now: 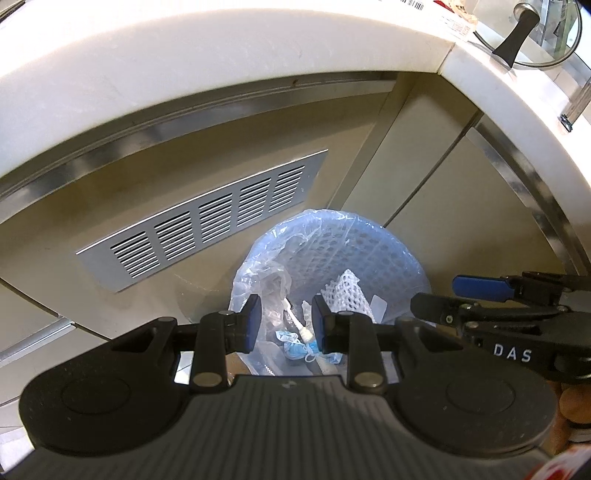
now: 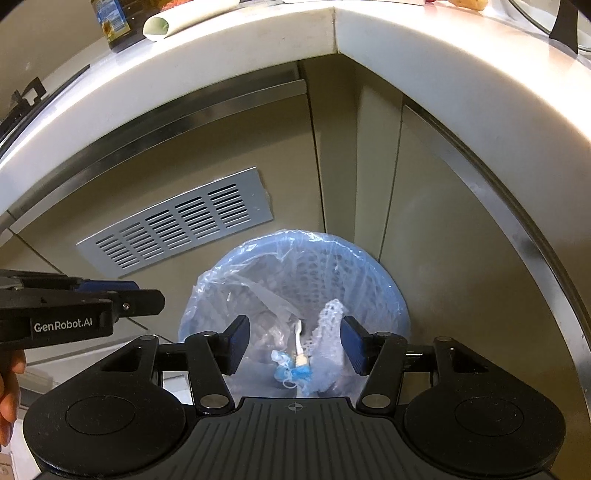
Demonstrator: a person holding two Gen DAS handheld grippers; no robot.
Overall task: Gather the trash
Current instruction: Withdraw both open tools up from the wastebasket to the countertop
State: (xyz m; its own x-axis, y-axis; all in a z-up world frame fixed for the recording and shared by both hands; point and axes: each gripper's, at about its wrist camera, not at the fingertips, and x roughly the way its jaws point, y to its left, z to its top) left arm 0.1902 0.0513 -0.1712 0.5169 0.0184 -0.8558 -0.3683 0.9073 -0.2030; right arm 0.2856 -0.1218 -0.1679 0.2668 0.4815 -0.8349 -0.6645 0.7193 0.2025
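At the far left, on the cabinet face under the white bench [image 1: 221, 66], a slatted metal vent grille [image 1: 207, 218] sits just left of the bin. The left gripper [image 1: 282, 325] hangs above the blue mesh wastebasket [image 1: 369, 251], its fingers [image 1: 251, 325] a narrow way apart with nothing between them; the clear bag liner [image 1: 266, 258] and the trash show through the gap, well below. That trash lies at the bottom of the bin: a crumpled blue face mask [image 2: 291, 371], a white stick-like piece [image 2: 300, 345] I cannot identify, and white foam netting [image 2: 328, 332] leaning on the right inner wall. The right gripper [image 2: 293, 343] hangs over the same bin, fingers [image 2: 351, 345] spread wider and holding nothing, the netting just below and inside the right one. Both gripper bodies hide the bin's near rim. On the bench top, a jar [image 2: 114, 22] and a glass pan lid [image 1: 535, 33] are cut off by the picture's upper edge. A fingertip [image 2: 9, 398] shows at the left margin.
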